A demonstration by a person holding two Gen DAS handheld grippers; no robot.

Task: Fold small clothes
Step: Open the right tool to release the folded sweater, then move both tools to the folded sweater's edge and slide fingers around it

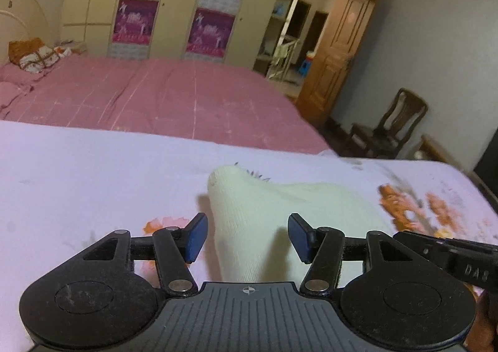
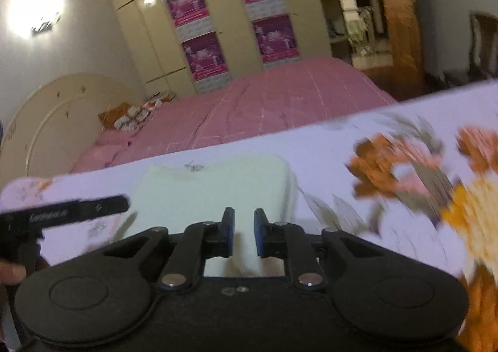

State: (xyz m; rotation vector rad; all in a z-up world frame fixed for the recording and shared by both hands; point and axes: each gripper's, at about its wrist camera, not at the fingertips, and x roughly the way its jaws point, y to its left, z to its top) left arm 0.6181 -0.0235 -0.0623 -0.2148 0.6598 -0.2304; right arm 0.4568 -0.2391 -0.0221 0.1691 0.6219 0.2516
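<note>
Starting with the left wrist view: the left gripper [image 1: 247, 236] is hovering over the cream garment [image 1: 280, 215], its blue pads [image 1: 196, 238] standing well spread with nothing pinched between them. The cloth is lying below and ahead of the jaws on the pale floral sheet [image 1: 77, 171], one corner peaked up toward the far edge, the body spreading off to the right. That looks like a hand that is free of the fabric, positioned over the near edge so it could come down for a fresh hold. At the right edge the other tool's black arm [image 1: 451, 252] is poking into frame, so both hands are working close together. Beyond, the pink bed [image 1: 171, 93] and a wooden chair [image 1: 395, 124] are sitting well clear of the action. Over to the right wrist view, which is smeared with blur: the right gripper [image 2: 243, 232] is showing a narrow gap between its pads [image 2: 228, 233], and no fabric is caught in it. The cream garment [image 2: 211, 190] is resting flat just ahead, roughly squared off, which suggests a fold is already in. The left tool [image 2: 77, 211] is crossing the left side, just beside the cloth.
</note>
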